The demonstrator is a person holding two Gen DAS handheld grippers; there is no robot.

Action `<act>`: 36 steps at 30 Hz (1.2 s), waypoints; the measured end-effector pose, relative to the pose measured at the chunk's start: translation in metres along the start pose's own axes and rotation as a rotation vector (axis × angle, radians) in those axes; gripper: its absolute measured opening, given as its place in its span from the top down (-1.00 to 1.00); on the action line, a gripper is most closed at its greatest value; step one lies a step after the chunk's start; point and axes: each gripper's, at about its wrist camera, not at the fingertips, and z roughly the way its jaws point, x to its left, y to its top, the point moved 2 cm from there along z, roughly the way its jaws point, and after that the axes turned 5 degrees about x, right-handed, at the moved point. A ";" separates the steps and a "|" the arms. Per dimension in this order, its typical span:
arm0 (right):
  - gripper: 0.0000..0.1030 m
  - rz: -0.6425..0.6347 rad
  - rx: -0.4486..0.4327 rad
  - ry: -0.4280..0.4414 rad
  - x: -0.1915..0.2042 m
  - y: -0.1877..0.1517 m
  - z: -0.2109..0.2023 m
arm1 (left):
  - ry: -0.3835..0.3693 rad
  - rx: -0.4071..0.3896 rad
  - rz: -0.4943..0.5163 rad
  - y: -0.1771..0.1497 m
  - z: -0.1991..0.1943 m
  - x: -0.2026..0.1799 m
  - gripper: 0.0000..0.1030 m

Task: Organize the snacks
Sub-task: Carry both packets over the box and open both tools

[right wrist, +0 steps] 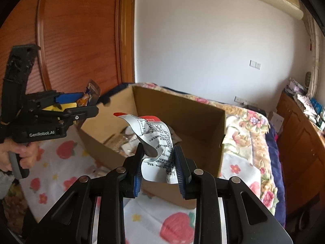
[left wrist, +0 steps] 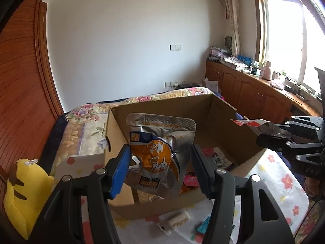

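My left gripper (left wrist: pixel 160 150) is shut on a silver pouch with an orange label (left wrist: pixel 158 142) and holds it in the air over the near edge of an open cardboard box (left wrist: pixel 223 122). At the right edge of the same view, my right gripper (left wrist: pixel 264 140) pinches a crumpled packet (left wrist: pixel 256 123). In the right wrist view, my right gripper (right wrist: pixel 158 148) is shut on that white packet with black print and a red top (right wrist: pixel 156 136), above the box (right wrist: pixel 182 109). The left gripper (right wrist: pixel 89 103) shows at the left with the orange pouch (right wrist: pixel 90 94), held by a hand (right wrist: pixel 22 152).
Several snack packets lie inside the box (left wrist: pixel 221 160). The box stands on a bed with a white flowered sheet (left wrist: pixel 284 179). A yellow plush toy (left wrist: pixel 24 189) sits at the left, and a small white packet (left wrist: pixel 176 219) lies in front of the box. Wooden cabinets (left wrist: pixel 254 93) line the right wall.
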 end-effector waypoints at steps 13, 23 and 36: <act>0.47 0.070 0.042 0.043 -0.019 -0.005 0.063 | -0.015 0.055 -0.011 -0.010 0.055 -0.001 -0.16; 0.46 0.082 0.052 0.041 -0.015 -0.006 0.079 | -0.027 0.052 -0.016 -0.016 0.062 -0.001 -0.18; 0.40 0.078 0.064 0.024 -0.016 -0.004 0.080 | -0.042 0.023 -0.021 -0.020 0.048 0.003 -0.26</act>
